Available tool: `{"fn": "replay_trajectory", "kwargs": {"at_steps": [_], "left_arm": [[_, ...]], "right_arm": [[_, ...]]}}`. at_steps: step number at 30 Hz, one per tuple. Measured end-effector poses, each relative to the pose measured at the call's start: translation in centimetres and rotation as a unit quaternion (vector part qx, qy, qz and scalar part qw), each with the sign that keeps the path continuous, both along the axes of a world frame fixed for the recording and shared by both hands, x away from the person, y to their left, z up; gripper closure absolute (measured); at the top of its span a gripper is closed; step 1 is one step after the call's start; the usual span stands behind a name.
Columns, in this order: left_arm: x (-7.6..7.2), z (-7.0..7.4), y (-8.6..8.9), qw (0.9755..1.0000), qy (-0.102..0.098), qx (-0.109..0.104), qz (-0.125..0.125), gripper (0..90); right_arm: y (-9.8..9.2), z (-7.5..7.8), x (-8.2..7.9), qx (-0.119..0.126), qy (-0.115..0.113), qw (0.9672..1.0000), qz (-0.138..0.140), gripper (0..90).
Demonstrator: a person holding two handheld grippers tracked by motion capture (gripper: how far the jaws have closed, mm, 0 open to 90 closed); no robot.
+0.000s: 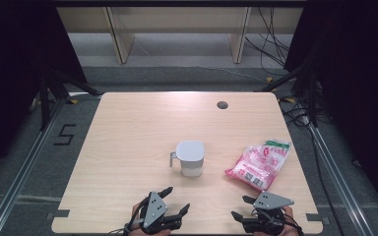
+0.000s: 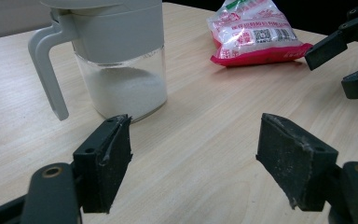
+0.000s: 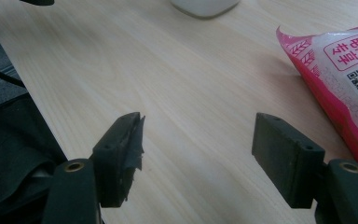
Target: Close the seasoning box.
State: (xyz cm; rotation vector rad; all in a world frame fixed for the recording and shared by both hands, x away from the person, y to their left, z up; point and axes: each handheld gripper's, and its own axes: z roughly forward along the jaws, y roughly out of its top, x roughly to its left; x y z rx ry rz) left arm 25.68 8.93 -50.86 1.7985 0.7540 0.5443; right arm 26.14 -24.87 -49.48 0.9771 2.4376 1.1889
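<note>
I have both grippers low at the near edge of the desk [image 1: 128, 128], and neither holds anything. My left gripper [image 1: 176, 199] stands with its jaws spread wide over bare wood; my right gripper [image 1: 241, 207] is spread just as wide, also with only desk surface between its pads.

The jug [image 1: 190, 158] sits near the middle of the desk, ahead of my left gripper and a little to its right, apart from it. In the left gripper view the jug [image 2: 116, 56] rises just beyond the left jaw, not touching it. It has a clear lower body partly filled with white grains, a pale grey upper section and lid, and a grey handle pointing to the left side of the desk.

The bag [image 1: 259, 163] lies flat to the right of the jug, ahead of my right gripper and clear of it. In the right gripper view the bag [image 3: 349, 79] lies just past the right jaw, near but not in contact. It is a sealed pink and white plastic pouch with red printed characters and a square code on it.

A small dark round grommet [image 1: 222, 104] sits near the far edge of the desk.
</note>
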Motion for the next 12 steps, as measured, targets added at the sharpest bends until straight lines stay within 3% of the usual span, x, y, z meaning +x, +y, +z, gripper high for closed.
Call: {"fn": "replay_trajectory", "kwargs": {"at_steps": [2, 3, 4, 7, 12], "left_arm": [[0.0, -0.03, -0.05, 1.0, 0.001, -0.003, 0.002, 25.3], [0.21, 0.09, 0.15, 0.9998, -0.012, 0.014, -0.008, 25.2], [0.2, 0.1, 0.16, 0.9998, -0.01, 0.015, -0.008, 25.2], [0.07, 0.02, 0.05, 1.0, 0.002, 0.005, -0.001, 25.0], [0.21, 0.1, 0.13, 1.0, 0.004, 0.003, -0.002, 24.7]], "right_arm": [[0.01, 0.0, -0.01, 0.0, 0.0, 1.0, 0.0, 33.9], [0.01, 0.0, 0.0, 0.0, 0.0, 1.0, 0.0, 33.9], [0.01, 0.0, 0.01, 0.001, 0.0, 1.0, -0.001, 33.9], [-0.04, -0.01, 0.05, -0.001, -0.003, 1.0, -0.001, 33.7], [-0.04, -0.02, 0.06, 0.0, 0.001, 1.0, -0.001, 33.7]]}}
